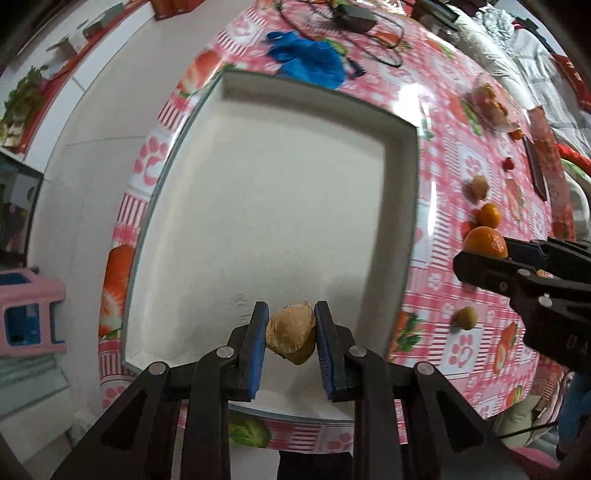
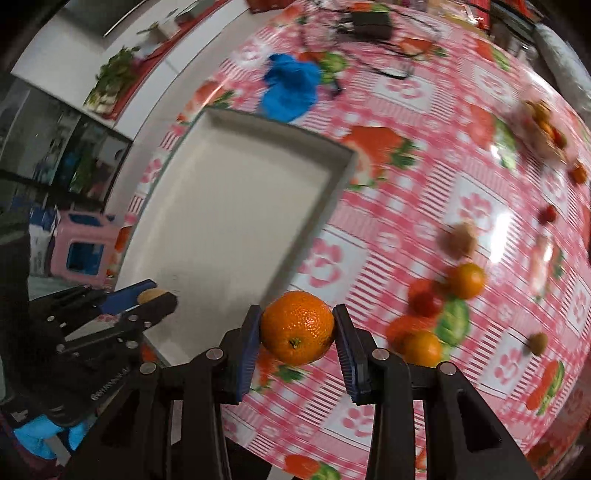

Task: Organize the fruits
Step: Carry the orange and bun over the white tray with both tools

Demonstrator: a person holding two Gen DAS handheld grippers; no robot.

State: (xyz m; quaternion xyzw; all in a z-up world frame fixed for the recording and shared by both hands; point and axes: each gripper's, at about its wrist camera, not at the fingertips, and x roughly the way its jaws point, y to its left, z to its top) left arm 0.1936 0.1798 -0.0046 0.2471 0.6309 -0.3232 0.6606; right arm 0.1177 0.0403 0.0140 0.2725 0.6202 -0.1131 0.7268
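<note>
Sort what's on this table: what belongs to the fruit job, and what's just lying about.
Job: white tray; brown fruit in left gripper; orange in right gripper; loose oranges and small fruits on the tablecloth.

Lying about: blue bag; black cables; dark box.

Patterned table [image 2: 406,192], white tray [image 2: 236,206], loose fruits [image 2: 466,280]

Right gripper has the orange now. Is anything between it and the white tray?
Nothing visible. The orange sits clamped in the right gripper over bare tablecloth, beside the white tray. The left gripper, holding a brown fruit, hangs over the tray's near corner.
</note>
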